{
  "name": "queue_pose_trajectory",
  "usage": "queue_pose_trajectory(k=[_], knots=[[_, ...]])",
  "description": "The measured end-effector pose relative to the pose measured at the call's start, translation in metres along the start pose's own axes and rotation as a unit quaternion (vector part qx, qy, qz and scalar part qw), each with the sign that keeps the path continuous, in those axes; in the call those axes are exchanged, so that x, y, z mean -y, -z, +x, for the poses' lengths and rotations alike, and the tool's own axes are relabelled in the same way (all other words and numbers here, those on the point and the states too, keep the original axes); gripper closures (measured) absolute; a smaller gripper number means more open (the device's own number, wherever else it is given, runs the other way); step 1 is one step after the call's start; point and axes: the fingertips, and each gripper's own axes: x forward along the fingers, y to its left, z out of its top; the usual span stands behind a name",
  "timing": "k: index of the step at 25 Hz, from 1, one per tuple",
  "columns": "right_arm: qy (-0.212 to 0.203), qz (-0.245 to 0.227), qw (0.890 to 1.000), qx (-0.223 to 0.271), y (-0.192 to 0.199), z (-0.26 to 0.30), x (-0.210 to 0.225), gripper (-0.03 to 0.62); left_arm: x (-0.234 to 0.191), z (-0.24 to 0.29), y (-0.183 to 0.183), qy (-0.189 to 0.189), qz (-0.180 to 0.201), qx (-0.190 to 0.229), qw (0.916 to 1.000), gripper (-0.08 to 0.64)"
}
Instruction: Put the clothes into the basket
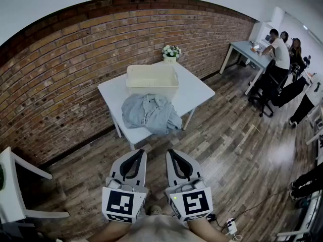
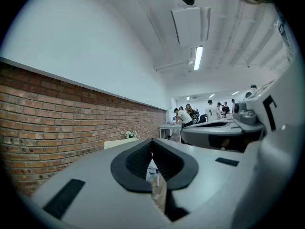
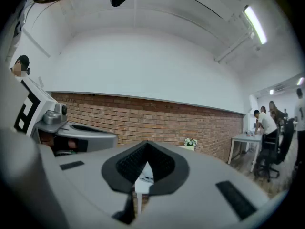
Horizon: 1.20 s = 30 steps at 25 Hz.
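clothes (image 1: pixel 150 113) | crumpled heap, long axis left-right | just beside basket (image 1: pixel 151 87)

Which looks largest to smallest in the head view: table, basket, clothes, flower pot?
1. table
2. clothes and basket: about alike; the clothes lie nearer the camera, so I won't rank them
3. flower pot, smallest

Head view downward, others level toward table (image 1: pixel 199 92)
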Motion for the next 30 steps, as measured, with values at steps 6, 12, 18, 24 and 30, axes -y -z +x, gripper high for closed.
queue_pose_trajectory(k=[6, 12, 18, 24, 30], knots=[[0.001, 0.001, 1.000, 0.000, 0.003, -0.001, 0.009, 0.588, 0.005, 0.006, -0.001, -0.003, 0.007, 0.003, 1.0000, 0.549], [-0.012, 0.000, 1.000, 0.005, 0.004, -0.001, 0.014, 0.586, 0.007, 0.010, 0.000, -0.014, 0.011, 0.006, 0.9998, 0.549], [-0.013, 0.007, 1.000, 0.007, 0.009, -0.003, 0.028, 0.586, 0.011, 0.011, 0.008, -0.032, 0.005, 0.000, 0.9995, 0.549], [-0.014, 0.016, 1.000, 0.008, 0.015, -0.007, 0.032, 0.586, 0.011, 0.004, 0.014, -0.048, 0.001, -0.004, 0.9989, 0.549], [-0.020, 0.016, 1.000, 0.010, 0.014, -0.009, 0.029, 0.586, 0.010, 0.002, 0.013, -0.053, 0.004, -0.008, 0.9985, 0.549]])
